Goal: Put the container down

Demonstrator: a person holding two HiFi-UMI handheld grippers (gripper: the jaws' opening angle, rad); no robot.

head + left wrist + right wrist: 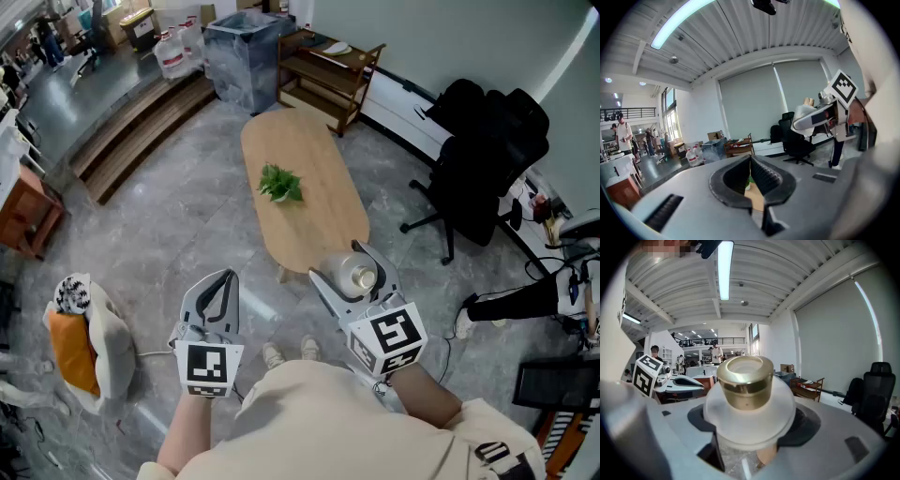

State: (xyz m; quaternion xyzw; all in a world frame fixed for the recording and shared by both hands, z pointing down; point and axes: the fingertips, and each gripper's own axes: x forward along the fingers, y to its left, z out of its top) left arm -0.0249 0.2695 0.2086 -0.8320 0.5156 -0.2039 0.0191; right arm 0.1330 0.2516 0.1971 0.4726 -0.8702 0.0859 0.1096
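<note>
Frosted white with a gold cap (744,376): that is the container (750,411) in your right tongs (349,270). The jaws stand wide and clamp its round body from both sides, and the cap faces up. From the head view, you are holding it in the air about over the near end of the wooden desk (309,155). It is not resting on anything. Your left tongs (225,277) are closed tip to tip with nothing between them. They hang off to the side over the floor, well apart from the container.

By my reading, you are in the carry: the container is gripped and brought to the desk, but not yet set down.

The next move calls for a straight descent onto the bare wood at the near end. The plant (280,184) sits further up the middle of the desk, so you have room without going near it. Hold the container level as it goes down. Let the base meet the wood before you ease the grip, because a round body released early could roll or tip. Then part the jaws fully and draw back along their line so that neither pad catches it. The left tongs need do nothing.
</note>
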